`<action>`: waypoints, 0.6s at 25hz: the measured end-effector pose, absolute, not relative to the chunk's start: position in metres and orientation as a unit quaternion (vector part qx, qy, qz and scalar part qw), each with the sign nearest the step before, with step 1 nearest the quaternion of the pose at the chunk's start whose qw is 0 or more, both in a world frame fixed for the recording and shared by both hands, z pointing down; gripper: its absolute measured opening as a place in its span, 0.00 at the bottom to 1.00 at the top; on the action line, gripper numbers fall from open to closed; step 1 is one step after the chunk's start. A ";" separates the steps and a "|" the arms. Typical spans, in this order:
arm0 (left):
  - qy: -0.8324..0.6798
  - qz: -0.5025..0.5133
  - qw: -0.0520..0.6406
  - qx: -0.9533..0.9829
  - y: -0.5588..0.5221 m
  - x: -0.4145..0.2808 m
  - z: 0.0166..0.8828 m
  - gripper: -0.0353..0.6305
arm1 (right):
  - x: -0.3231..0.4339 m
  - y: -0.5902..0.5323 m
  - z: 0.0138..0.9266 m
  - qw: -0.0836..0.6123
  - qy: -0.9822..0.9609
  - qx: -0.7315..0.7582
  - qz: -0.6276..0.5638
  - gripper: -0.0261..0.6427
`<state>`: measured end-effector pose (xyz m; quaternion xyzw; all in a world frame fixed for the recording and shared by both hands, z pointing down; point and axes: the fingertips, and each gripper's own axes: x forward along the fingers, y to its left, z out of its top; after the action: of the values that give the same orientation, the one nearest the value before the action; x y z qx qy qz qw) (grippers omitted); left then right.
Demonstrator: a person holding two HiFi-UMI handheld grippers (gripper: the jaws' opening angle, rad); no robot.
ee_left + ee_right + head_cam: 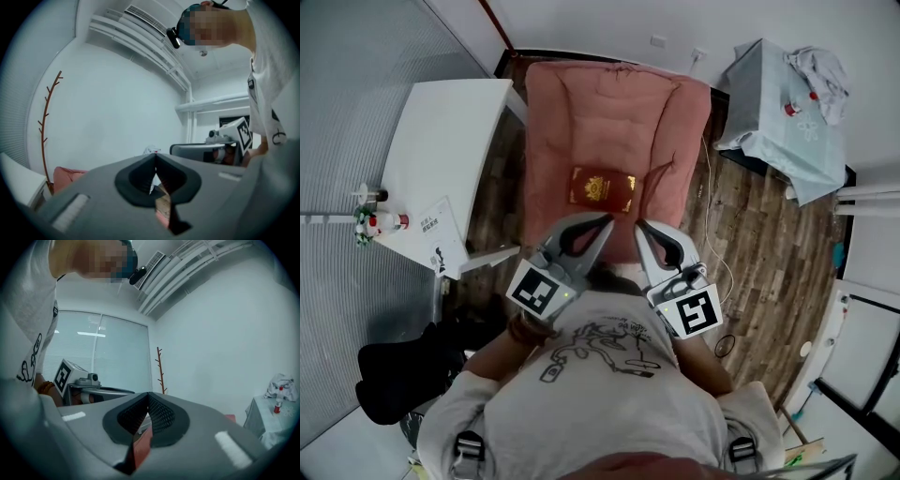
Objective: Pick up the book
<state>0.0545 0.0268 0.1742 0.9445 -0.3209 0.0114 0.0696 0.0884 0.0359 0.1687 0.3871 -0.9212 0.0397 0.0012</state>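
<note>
Red book (pixel 603 188) lies flat on the cushion (pixel 609 103). Just short of the book, the left gripper (pixel 602 223) and right gripper (pixel 642 228) hang level, jaws together and empty, probably lining up an approach.

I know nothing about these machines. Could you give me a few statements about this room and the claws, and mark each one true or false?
1. The red book lies on the pink cushion. True.
2. The left claw is clamped on the book. False: it is shut on nothing, and the book lies ungripped on the cushion.
3. The right claw is shut too. True.
4. The book lies open. False: it is closed, with its gold-printed cover facing up.
5. The white table stands on the person's right. False: it is on the left side.
</note>
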 end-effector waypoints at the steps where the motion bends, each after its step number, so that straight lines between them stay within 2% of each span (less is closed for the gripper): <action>1: -0.321 0.013 0.071 0.944 0.026 0.053 0.176 0.06 | 0.087 0.035 0.172 0.004 -0.921 0.387 0.043 0.05; 8: -0.319 0.020 0.083 0.944 0.011 0.038 0.186 0.06 | 0.074 0.019 0.171 -0.004 -0.915 0.399 0.057 0.05; 15: -0.311 0.030 0.099 0.945 -0.011 0.020 0.210 0.06 | 0.059 -0.001 0.201 0.022 -0.911 0.406 0.076 0.05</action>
<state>0.0196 -0.0105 0.2096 0.9449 -0.3106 0.0302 0.0990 0.0585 -0.0015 0.2014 0.4055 -0.9107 0.0760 0.0219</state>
